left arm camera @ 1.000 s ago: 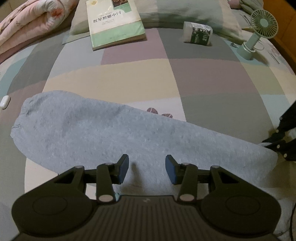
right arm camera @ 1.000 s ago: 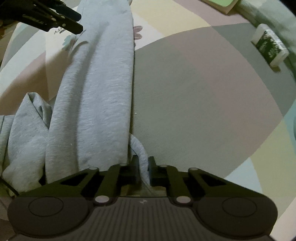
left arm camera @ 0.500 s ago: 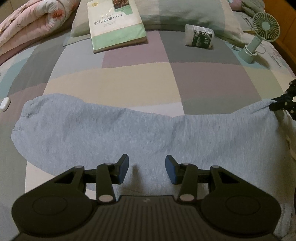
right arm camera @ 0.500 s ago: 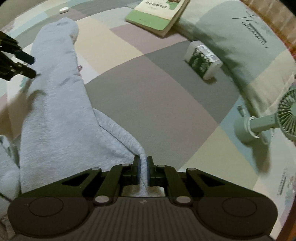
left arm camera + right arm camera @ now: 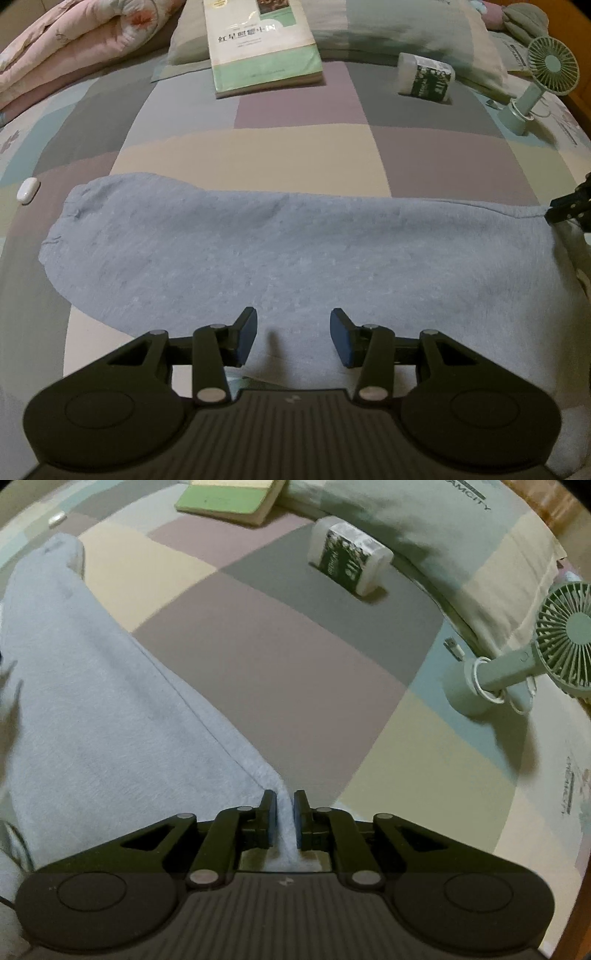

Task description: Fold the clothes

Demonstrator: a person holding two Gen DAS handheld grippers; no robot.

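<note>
1. Here's the grey sweatpants leg (image 5: pixel 295 251) laid flat on the bed (image 5: pixel 306 155), stretching right across the left wrist view, cuff at the left of the frame, wider end off to the right edge.
2. Right tongs (image 5: pixel 284 821) are pinching a ridge of that grey fabric at the bottom centre of the right wrist view. The jaws have just eased a touch wider, yet cloth is plainly between the pads and touching both, so I read that as a grip.
3. In the left wrist view those same right tongs show as a dark tip at the right edge, right on the garment's upper corner.
4. Left tongs (image 5: pixel 293 341) hang released, jaws apart, nothing between them, over the near edge of the leg at the bottom centre of their frame.
5. The relation that matters: the leg's long axis runs left to right across the left view, and in the right view it runs away from the tongs toward the upper left, cuff farthest off.
6. So the right hand owns the wide end; the left is nearer the middle and near edge.
7. My guess is the cuff end needs bringing over toward the held end, along that axis.
8. Book (image 5: pixel 260 40), small pack (image 5: pixel 424 81) and fan (image 5: pixel 543 81) sit well apart in the upper frame.
</note>
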